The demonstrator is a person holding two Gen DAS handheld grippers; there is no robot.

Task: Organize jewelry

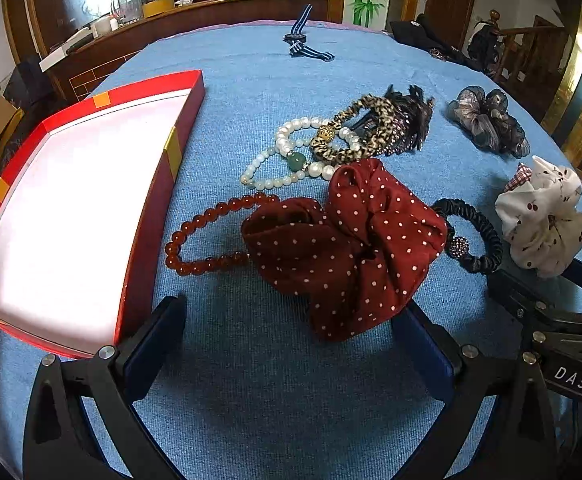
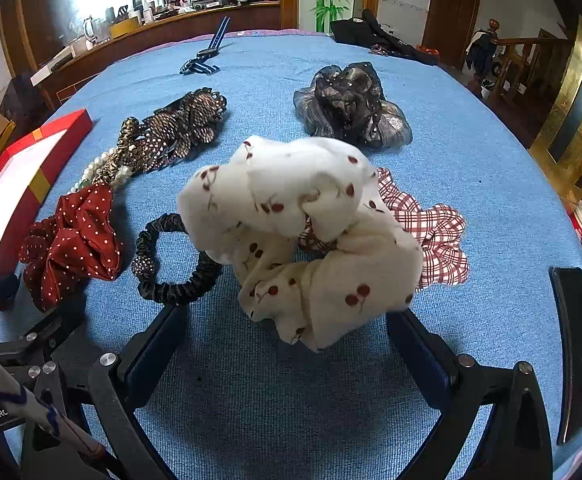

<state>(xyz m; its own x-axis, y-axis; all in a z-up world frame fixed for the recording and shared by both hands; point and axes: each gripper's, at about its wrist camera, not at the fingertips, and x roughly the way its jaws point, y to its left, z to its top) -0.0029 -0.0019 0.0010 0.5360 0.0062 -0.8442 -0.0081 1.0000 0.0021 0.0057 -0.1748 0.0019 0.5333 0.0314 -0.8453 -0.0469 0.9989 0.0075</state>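
Getting ready to pick things up is the step here, I think, because nothing sits in the red box (image 1: 163,184) yet. It lies open on the blue cloth (image 1: 251,380), on the left side, and its white inside looks bare. The left gripper (image 1: 291,320) has its two fingers wide apart, with the red dotted scrunchie (image 1: 343,248) lying just in front of them and between them. The right gripper (image 2: 287,328) is spread wide too, and the white cherry scrunchie (image 2: 303,232) sits right ahead of it, on top of a red checked one (image 2: 435,232). Beads lie near the box: a dark red bracelet (image 1: 203,236) and a pearl bracelet (image 1: 291,160). Next, the left fingers likely need to slide a bit forward, squeeze the soft red scrunchie, and carry it over the box wall.
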